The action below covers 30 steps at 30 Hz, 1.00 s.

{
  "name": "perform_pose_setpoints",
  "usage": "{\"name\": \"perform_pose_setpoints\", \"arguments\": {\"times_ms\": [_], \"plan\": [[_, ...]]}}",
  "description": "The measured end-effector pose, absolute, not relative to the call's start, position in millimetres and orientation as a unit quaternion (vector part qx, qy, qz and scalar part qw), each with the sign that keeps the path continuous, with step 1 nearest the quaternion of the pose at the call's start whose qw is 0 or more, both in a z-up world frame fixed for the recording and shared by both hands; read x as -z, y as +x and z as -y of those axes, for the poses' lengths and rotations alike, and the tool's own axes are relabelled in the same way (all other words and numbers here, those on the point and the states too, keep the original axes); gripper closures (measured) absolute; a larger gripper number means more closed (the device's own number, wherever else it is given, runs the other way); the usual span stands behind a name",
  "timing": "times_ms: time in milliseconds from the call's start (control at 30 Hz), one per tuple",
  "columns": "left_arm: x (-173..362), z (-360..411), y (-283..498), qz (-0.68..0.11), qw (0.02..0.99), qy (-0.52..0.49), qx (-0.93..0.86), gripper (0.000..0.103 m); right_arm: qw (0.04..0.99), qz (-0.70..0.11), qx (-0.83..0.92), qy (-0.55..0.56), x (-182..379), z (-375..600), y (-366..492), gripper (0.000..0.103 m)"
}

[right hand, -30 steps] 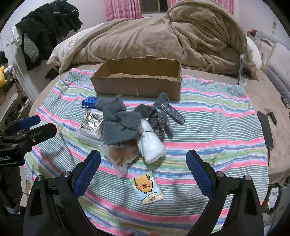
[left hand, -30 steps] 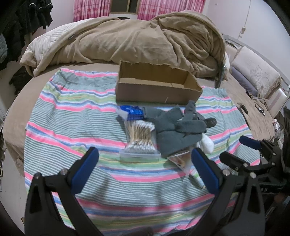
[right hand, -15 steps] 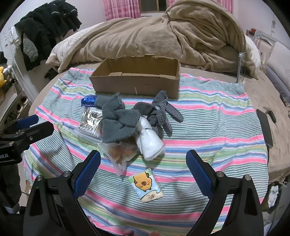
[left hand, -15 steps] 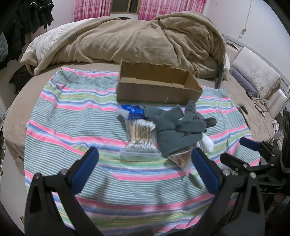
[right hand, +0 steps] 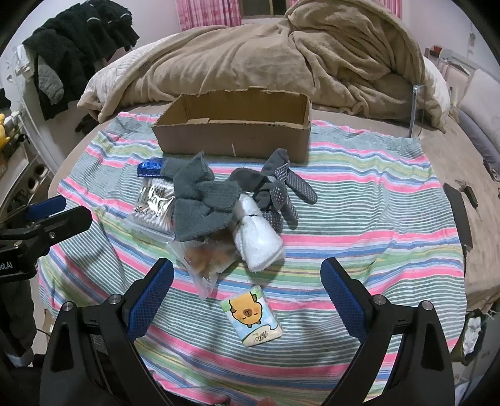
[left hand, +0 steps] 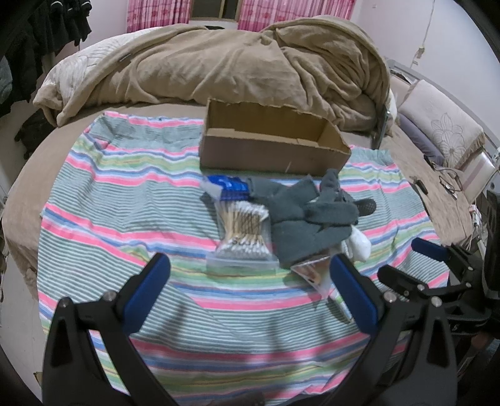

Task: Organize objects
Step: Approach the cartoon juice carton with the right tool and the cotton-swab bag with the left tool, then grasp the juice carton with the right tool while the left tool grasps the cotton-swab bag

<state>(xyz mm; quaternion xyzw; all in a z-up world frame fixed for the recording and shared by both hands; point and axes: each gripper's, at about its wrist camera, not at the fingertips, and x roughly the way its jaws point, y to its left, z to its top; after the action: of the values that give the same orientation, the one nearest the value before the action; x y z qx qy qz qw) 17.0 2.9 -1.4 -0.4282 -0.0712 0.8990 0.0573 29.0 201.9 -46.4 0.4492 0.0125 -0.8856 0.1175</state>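
A big tan blanket (right hand: 281,59) lies in a heap on the bed. Pink curtains (left hand: 293,11) hang at the window behind it. Black clothes (right hand: 75,47) hang on the left. A pillow with a flower (left hand: 443,125) sits on the right.

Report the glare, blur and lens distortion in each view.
Left wrist view: fisheye bends the striped cloth edges; near stripes look smeared, corners go black. Right wrist view: glare on the cotton swab bag; tissue pack sharp; same curved distortion.
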Motion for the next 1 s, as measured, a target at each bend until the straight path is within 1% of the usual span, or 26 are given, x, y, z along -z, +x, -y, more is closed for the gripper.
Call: {"name": "perform_pose_setpoints", "arguments": {"times_ms": [400,633,733,800,867,1000], "plan": [[34,-4,-2,0.077,0.067,-0.461,-0.882,0.001,0.114,-0.017,0.865,0.488,78,-202,22,0.006],[58,-6,-17,0.075,0.07,-0.482,-0.87,0.001,0.113,-0.022,0.844,0.524,109,-203,17,0.006],[68,-5,-23,0.086,0.078,-0.494,-0.861,0.001,0.113,-0.029,0.833,0.541,121,-203,16,0.007],[74,-5,-24,0.085,0.08,-0.499,-0.859,0.001,0.115,-0.034,0.828,0.549,127,-202,15,0.016],[78,-6,-26,0.082,0.079,-0.504,-0.856,0.001,0.117,-0.037,0.82,0.559,133,-202,13,0.022],[81,-6,-30,0.079,0.077,-0.508,-0.854,0.001,0.133,-0.05,0.812,0.566,139,-198,13,0.029]]}}
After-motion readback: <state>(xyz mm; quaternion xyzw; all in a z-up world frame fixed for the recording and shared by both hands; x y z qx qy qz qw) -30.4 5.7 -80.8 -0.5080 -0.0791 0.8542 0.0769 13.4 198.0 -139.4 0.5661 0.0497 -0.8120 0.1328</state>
